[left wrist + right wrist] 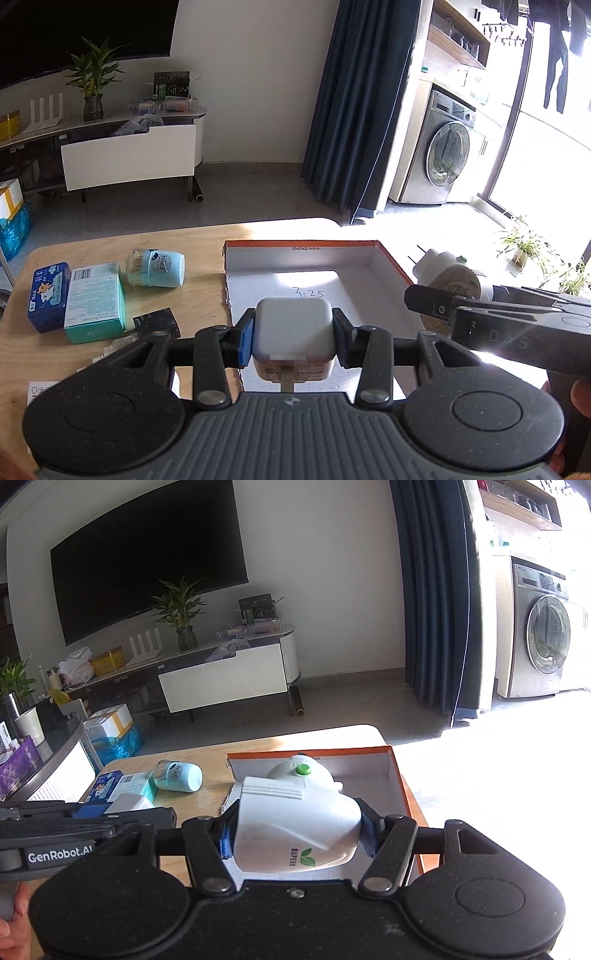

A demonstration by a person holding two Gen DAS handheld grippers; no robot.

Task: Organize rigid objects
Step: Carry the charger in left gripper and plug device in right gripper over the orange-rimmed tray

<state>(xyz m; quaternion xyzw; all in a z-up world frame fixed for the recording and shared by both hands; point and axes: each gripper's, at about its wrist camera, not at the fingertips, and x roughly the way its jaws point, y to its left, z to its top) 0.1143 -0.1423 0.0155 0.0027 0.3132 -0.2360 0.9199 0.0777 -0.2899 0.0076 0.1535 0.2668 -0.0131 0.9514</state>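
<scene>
My left gripper (293, 332) is shut on a white square charger block (293, 325) and holds it over the near edge of the orange-rimmed shallow box (391, 264). My right gripper (297, 834) is shut on a white plug-in device with a green button (295, 812) and holds it over the same box (397, 771). That device also shows at the right in the left wrist view (448, 275). The left gripper and its charger show at the left in the right wrist view (129, 803).
On the wooden table (199, 299) left of the box lie a toothpick jar with a pale blue cap (157, 267), a teal carton (96, 301), a blue pack (50, 295) and a small dark card (157, 321). The table's far edge drops to the floor.
</scene>
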